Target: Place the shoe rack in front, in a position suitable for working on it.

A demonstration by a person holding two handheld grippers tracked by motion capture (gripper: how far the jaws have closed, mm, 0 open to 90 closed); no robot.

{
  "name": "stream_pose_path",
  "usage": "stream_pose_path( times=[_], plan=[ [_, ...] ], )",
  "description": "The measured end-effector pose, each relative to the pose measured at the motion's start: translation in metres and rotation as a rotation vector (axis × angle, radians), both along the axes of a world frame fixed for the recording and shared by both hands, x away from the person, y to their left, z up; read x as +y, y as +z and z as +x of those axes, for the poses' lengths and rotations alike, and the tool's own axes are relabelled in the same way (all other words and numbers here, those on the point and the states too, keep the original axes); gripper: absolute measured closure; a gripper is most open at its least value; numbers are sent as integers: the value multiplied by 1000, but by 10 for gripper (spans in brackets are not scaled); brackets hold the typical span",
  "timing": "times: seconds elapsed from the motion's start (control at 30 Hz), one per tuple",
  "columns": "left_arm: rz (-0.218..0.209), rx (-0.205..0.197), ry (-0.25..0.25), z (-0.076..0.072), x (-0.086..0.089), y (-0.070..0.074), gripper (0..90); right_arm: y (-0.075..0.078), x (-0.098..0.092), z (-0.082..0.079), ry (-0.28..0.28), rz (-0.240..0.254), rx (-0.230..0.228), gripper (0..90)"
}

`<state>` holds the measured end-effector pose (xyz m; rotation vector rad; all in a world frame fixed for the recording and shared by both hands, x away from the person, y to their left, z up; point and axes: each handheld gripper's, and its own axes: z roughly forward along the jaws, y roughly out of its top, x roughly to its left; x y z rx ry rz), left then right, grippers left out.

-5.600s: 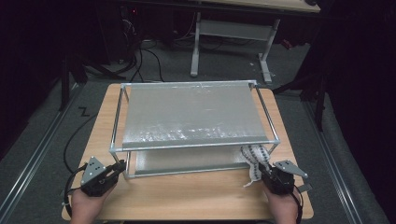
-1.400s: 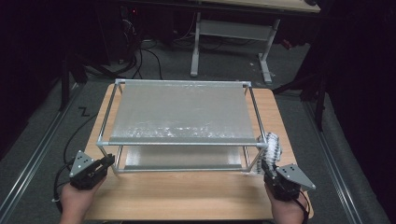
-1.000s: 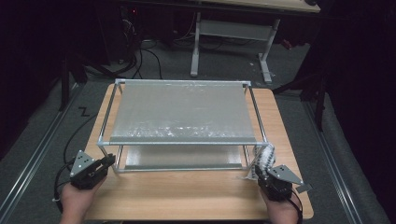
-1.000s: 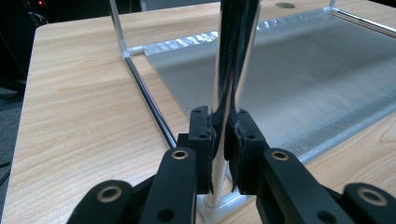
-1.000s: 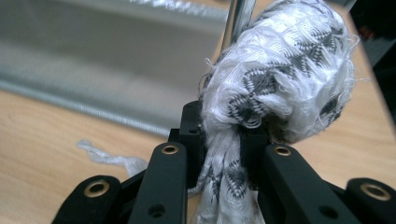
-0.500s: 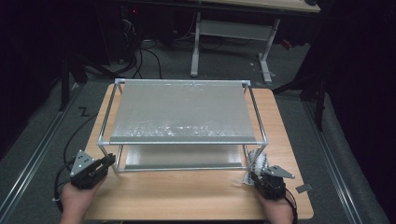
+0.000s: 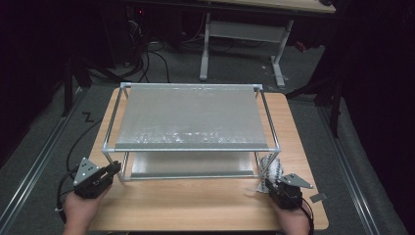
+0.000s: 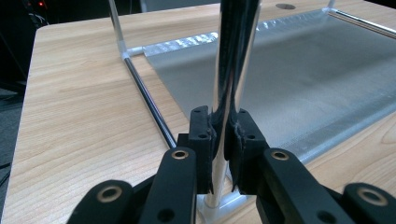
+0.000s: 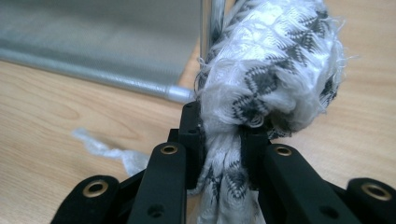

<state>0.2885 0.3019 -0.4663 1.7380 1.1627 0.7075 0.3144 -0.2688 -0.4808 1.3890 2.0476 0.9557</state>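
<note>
So left gripper [image 7: 113, 169] is clamped on the near-left chrome post [image 8: 231, 60] of the two-tier metal-frame shelf rack [image 7: 193, 149], right gripper [image 7: 270, 184] pinches the black-and-white woven cloth [image 7: 272, 166] against the near-right post, so wiping looks barely begun.

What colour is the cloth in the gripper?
The cloth is white with a grey-black woven pattern, clearest in the right gripper view.
</note>
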Motion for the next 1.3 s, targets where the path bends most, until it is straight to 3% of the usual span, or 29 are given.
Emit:
stream_pose_path(
  times=[0.2,0.43,0.57,0.67,0.77,0.9,1.3],
  plan=[
    [0,0,1,0,0,0,806,17,0,-5,9,11,-84,764],
    [4,-1,1,-1,0,0,807,51,0,-14,16,20,-219,765],
    [5,-2,-5,-2,0,0,807,71,-2,-21,22,53,-291,765],
    [6,-3,-4,-2,0,0,807,82,-2,-25,32,56,-329,765],
    [7,-3,-4,-2,0,0,807,84,-2,-25,33,61,-336,765],
    [3,-5,-6,-2,0,-1,807,78,-2,-23,36,59,-313,766],
    [4,-5,-6,-2,0,0,806,26,2,-7,68,45,-128,767]
  ],
)
